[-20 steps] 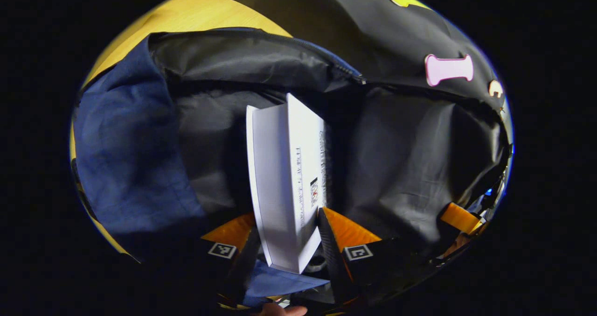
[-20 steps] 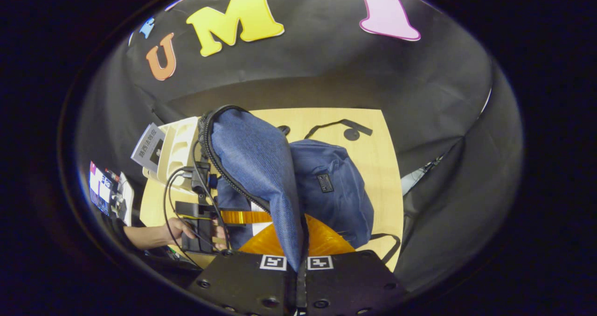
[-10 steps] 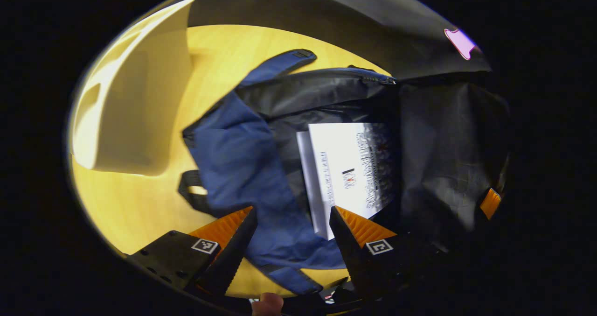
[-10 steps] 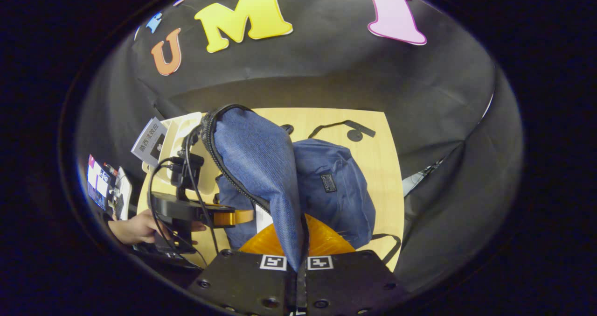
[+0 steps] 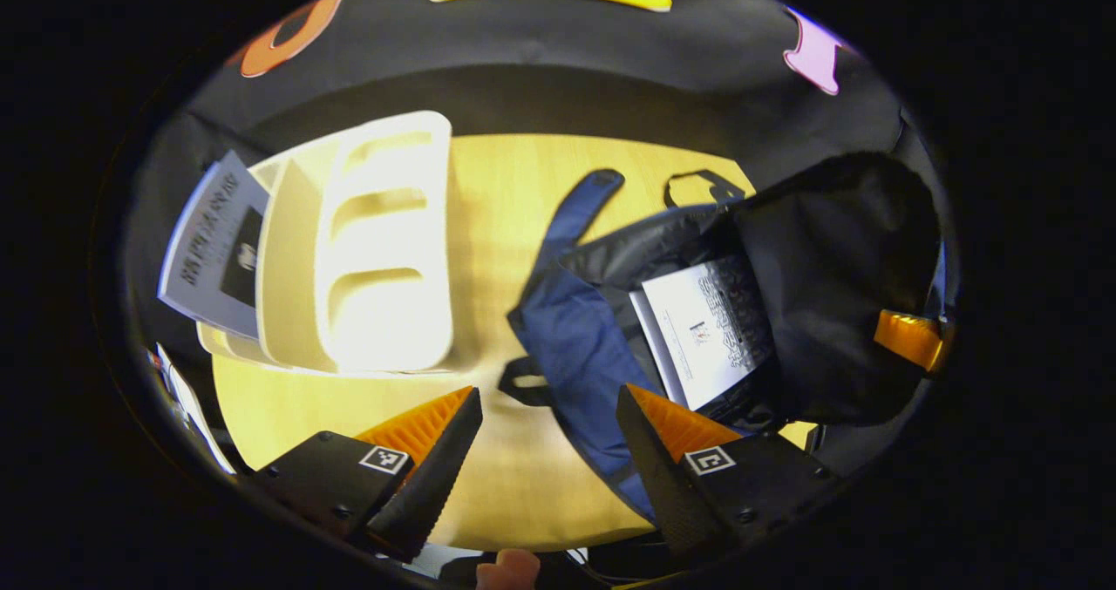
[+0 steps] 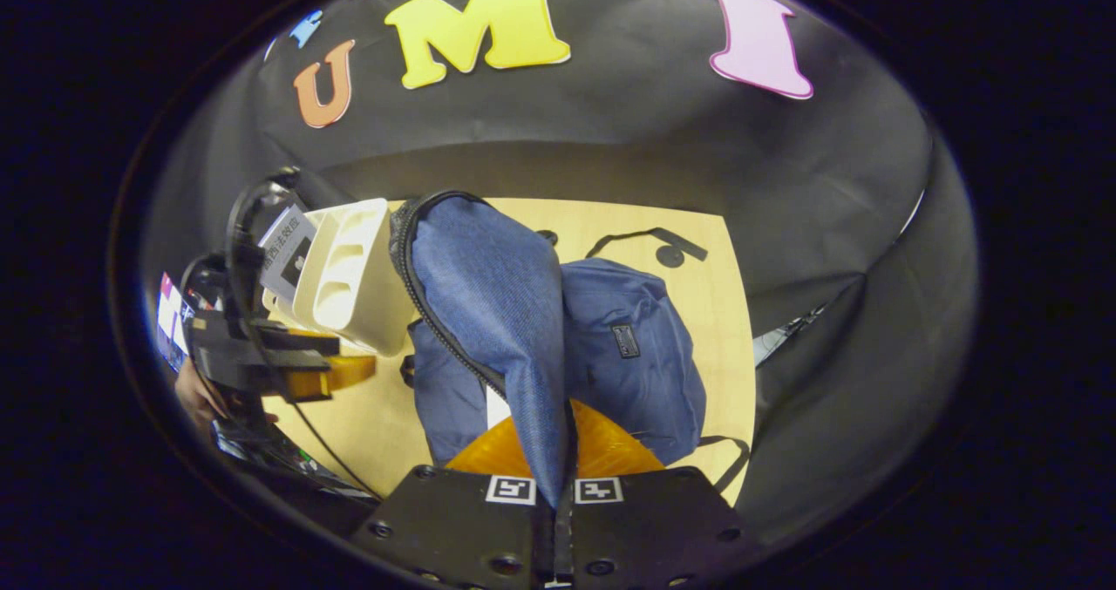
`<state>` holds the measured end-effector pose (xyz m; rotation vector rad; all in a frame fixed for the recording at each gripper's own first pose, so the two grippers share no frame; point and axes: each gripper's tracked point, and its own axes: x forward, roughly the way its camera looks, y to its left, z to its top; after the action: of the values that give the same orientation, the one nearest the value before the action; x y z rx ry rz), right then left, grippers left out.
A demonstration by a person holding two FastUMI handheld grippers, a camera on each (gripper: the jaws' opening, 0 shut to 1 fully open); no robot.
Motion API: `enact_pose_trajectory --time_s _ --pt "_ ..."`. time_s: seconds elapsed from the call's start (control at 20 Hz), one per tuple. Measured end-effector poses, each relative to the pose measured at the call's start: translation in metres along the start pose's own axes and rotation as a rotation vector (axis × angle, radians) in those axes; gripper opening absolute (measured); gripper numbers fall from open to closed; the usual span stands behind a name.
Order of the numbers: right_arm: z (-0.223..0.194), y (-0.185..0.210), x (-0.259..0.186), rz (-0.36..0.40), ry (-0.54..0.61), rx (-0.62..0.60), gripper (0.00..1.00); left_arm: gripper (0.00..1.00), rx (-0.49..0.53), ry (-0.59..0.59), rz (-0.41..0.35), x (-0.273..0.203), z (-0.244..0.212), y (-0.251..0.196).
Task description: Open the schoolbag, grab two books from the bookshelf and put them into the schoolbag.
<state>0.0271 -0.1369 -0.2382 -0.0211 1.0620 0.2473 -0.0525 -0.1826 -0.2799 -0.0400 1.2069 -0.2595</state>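
1. Leaning against the far left side of the bookshelf, the second book waits, not yet picked up; it sits on the shelf's side away from the schoolbag.
2. Right of the bookshelf, over bare table, the left gripper hangs with its jaws wide apart and nothing between them.
3. Further right of the bookshelf, the schoolbag lies open, and the first book rests inside its dark lining.
4. In the right gripper view, the right gripper has its jaws clamped together on the bag's flap, holding the mouth up and open beside the bookshelf.
5. The step in hand looks like the return trip: one book is packed, one is left.
6. Next, the left gripper would need to swing across the bookshelf to its far side, line its jaws over the leaning book's edge, and close there, while the flap is held up.
7. Half a second ago the left gripper was low beside the bag's mouth; a second ago its jaws held the book inside. It has since let go and pulled back toward the bookshelf.
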Motion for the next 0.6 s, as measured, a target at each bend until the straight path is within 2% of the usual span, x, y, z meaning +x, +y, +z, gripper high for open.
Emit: enact_pose_trajectory --time_s 0.1,0.15,0.2,0.3,0.4,0.6 --pt "-0.002 0.003 0.001 -0.016 -0.005 0.000 0.05 0.98 0.002 -0.076 0.053 -0.028 0.014 0.034" --pt "-0.004 0.005 0.002 -0.020 -0.006 0.009 0.02 0.98 -0.006 -0.109 0.064 -0.044 0.019 0.049" --pt "-0.005 0.007 0.002 -0.023 -0.007 0.017 0.05 0.99 -0.016 -0.129 0.062 -0.057 0.022 0.061" --pt "-0.005 0.007 0.001 -0.034 -0.011 0.028 0.02 0.98 -0.041 -0.145 0.065 -0.085 0.027 0.092" --pt "-0.006 0.007 0.001 -0.048 -0.014 0.036 0.02 0.99 -0.034 -0.157 0.118 -0.107 0.035 0.135" --pt "-0.008 0.011 0.002 -0.057 -0.015 0.055 0.01 0.98 -0.059 -0.168 0.154 -0.139 0.057 0.185"
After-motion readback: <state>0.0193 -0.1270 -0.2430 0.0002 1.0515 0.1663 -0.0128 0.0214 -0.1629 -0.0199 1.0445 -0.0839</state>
